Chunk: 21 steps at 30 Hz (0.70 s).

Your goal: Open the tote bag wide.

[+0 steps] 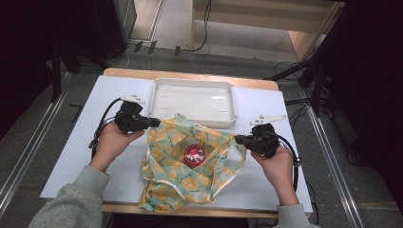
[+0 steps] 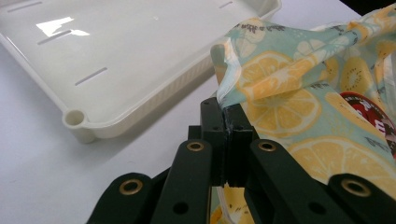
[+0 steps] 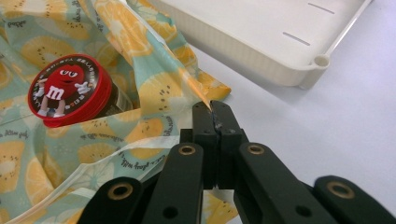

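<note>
A pale green bag printed with lemon slices lies on the white table, its mouth pulled wide. Inside it sits a round red-lidded tin with a candy figure on the lid. My left gripper is shut on the bag's left edge, the fabric pinched between its jaws. My right gripper is shut on the bag's right edge, pinching the fabric at its tips. Each hand holds its side out from the middle.
An empty white tray stands just behind the bag, its front rim close to both grippers. Bare table lies left and right of the bag. The bag's lower corner hangs at the near table edge.
</note>
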Each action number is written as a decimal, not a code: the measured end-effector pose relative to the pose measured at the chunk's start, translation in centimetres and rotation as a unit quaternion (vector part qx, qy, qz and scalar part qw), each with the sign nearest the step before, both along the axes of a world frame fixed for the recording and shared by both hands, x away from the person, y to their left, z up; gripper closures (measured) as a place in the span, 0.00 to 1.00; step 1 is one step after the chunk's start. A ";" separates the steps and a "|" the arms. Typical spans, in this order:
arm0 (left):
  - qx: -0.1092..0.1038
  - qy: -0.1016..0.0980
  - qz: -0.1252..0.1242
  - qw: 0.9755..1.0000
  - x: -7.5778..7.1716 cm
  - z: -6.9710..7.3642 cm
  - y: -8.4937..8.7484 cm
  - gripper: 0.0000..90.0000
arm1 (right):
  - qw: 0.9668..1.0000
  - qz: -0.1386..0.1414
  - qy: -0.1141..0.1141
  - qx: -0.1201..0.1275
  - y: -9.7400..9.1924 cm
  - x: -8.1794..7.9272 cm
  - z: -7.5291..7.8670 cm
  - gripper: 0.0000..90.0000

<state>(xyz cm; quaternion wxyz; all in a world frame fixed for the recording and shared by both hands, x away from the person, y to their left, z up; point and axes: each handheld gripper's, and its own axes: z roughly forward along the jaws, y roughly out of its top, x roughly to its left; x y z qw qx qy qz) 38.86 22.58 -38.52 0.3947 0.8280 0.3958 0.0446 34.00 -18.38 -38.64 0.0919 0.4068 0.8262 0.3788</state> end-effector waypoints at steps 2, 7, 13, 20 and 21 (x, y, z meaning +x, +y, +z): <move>-0.006 0.010 0.002 1.000 0.3 -0.6 0.1 1.00 | 1.000 -0.002 0.003 0.005 -0.1 0.2 -0.4 1.00; -0.001 0.026 0.007 1.000 1.0 -2.0 0.1 0.99 | 1.000 -0.005 0.019 0.016 -0.1 1.1 -1.8 1.00; -0.012 0.038 0.012 0.999 1.5 -2.8 0.2 0.98 | 0.999 -0.016 0.022 0.025 -0.2 1.8 -2.8 1.00; -0.006 0.041 0.009 0.999 1.5 -3.0 -0.1 0.87 | 0.999 -0.014 0.022 0.023 0.0 1.6 -3.0 0.90; -0.008 0.038 0.009 0.999 1.3 -2.8 -0.1 0.85 | 0.999 -0.016 0.018 0.027 -0.1 1.5 -2.8 0.87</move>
